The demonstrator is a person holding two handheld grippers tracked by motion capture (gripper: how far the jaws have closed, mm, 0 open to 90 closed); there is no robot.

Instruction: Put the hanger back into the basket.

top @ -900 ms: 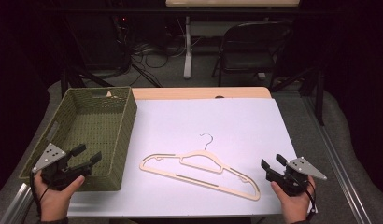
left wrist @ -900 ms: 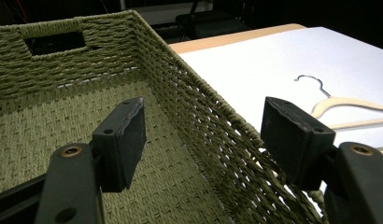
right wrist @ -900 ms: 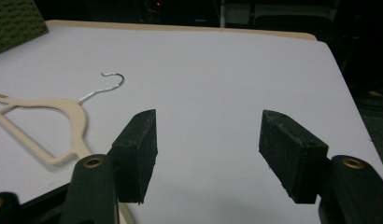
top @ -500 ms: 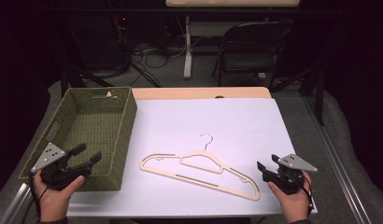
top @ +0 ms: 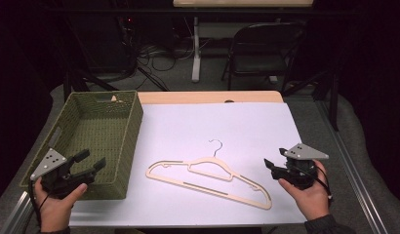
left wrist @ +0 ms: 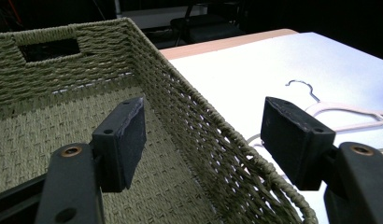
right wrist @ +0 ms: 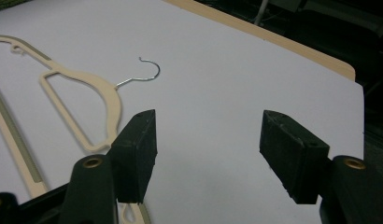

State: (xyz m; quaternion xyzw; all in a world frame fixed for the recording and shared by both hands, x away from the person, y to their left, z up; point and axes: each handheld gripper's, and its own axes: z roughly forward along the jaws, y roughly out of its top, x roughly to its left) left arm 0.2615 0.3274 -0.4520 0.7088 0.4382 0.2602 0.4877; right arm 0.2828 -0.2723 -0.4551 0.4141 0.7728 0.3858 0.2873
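A cream wooden hanger with a metal hook lies flat on the white table cover. It also appears in the left gripper view and the right gripper view. A green woven basket stands at the table's left. My left gripper is held open over the basket's near right corner, its jaws either side of the rim with nothing between them. My right gripper hovers open just right of the hanger's right end, pointing left. Only bare cover lies between its jaws.
The basket has a handle slot in its far wall. A strip of bare wood edges the table's far side. A black chair and cables stand on the floor beyond. Metal rails run beside the table.
My right gripper has shifted a little to the left, toward the hanger's right end. The left gripper, the hanger and the basket have stayed put.
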